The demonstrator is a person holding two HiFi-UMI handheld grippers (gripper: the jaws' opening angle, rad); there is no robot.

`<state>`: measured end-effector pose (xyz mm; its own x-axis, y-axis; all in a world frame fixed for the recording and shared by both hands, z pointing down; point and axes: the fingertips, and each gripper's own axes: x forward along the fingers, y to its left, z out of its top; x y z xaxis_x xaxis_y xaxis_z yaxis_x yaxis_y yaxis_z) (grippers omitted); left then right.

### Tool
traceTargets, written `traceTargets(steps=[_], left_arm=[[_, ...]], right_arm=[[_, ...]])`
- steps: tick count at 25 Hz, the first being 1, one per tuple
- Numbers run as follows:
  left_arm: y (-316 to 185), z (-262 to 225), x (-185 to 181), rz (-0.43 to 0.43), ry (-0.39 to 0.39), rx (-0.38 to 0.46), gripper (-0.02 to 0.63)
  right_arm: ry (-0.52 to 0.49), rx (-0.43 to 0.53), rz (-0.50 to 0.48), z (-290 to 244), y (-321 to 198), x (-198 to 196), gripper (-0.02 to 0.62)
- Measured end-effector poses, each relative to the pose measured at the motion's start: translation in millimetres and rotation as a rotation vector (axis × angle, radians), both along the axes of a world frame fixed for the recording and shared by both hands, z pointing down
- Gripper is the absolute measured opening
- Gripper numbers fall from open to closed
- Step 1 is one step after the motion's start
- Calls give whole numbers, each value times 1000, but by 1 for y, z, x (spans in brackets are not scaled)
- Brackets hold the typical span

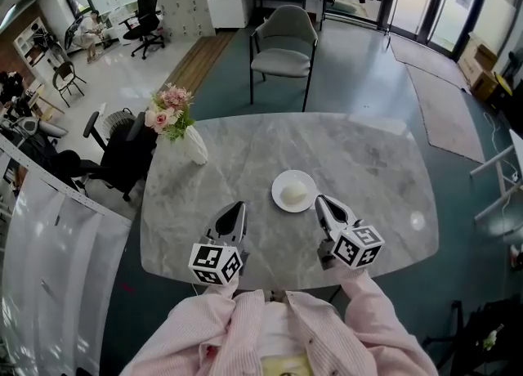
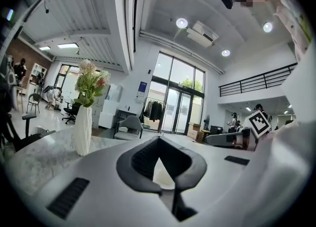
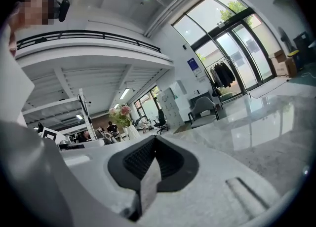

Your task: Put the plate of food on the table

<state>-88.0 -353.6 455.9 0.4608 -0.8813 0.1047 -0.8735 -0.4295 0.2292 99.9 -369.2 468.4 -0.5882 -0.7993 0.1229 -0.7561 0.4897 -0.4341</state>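
Note:
A small white plate (image 1: 282, 181) carrying a pale round bun (image 1: 294, 194) rests on the grey marble table (image 1: 368, 162), near its middle. My left gripper (image 1: 237, 208) lies low over the table, to the left of the plate and a little nearer to me, jaws shut and empty. To the plate's right my right gripper (image 1: 320, 201) has its tips close to the rim without touching it, also shut on nothing. In the left gripper view the dark pads (image 2: 143, 159) meet at the tip. The right gripper view shows its pads (image 3: 140, 158) closed too.
A white vase of pink flowers (image 1: 194, 144) stands at the table's far left corner; it also shows in the left gripper view (image 2: 83, 130). A grey chair (image 1: 283, 43) stands beyond the far edge. Bare marble lies to the plate's right and behind it.

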Motion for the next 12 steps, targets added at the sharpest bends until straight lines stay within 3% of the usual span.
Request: traceTargets(steps=[12], left_arm=[[1,-5,-14,-49,-14,13,-5]], right_arm=[[44,44,74,-6,2,11,5]])
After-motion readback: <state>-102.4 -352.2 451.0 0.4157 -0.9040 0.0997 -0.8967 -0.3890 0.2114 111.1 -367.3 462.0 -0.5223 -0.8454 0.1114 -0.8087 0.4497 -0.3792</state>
